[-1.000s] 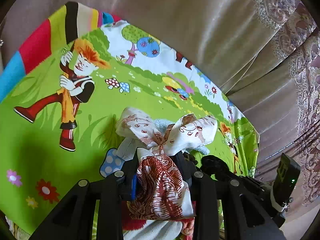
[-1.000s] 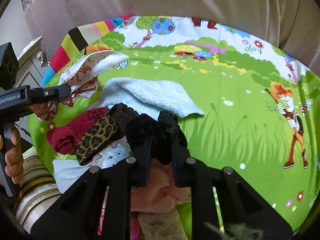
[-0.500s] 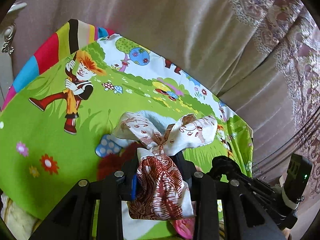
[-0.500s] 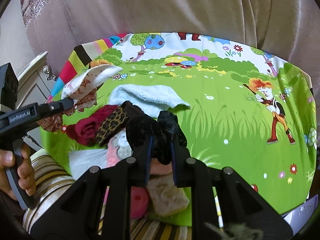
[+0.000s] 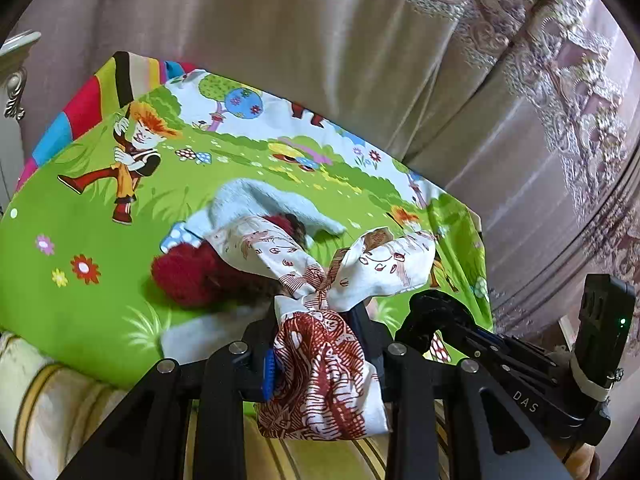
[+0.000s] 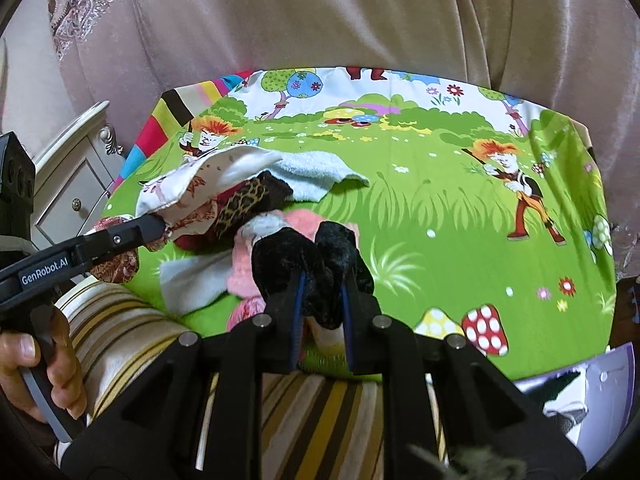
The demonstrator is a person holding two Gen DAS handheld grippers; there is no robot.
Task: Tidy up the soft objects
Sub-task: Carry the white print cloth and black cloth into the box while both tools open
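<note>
My left gripper (image 5: 320, 316) is shut on a white cloth bow with a red-brown print (image 5: 320, 364), whose two wings spread above the fingers. The right wrist view shows the same left gripper (image 6: 154, 226) at the left with the bow (image 6: 200, 178) lifted over a pile. My right gripper (image 6: 320, 300) is shut on a black velvet scrunchie (image 6: 310, 260); the left wrist view has that right gripper (image 5: 430, 314) at the lower right. On the green cartoon sheet (image 6: 440, 208) the pile holds a pale blue towel (image 6: 316, 172), a red fuzzy piece (image 5: 188, 276), a leopard-print piece (image 6: 240, 208) and pink fluffy pieces (image 6: 246, 274).
A striped cushion or bedding (image 6: 312, 412) runs along the sheet's near edge. A white bedside cabinet (image 6: 72, 188) stands at the left. Beige curtains (image 6: 320, 24) hang behind the sheet. A hand (image 6: 28, 364) grips the left tool's handle. The sheet's right half carries no objects.
Both grippers have drawn back and risen from the pile with their pieces. More of the sheet's near edge and the striped bedding shows. The red fuzzy piece has come into the open.
</note>
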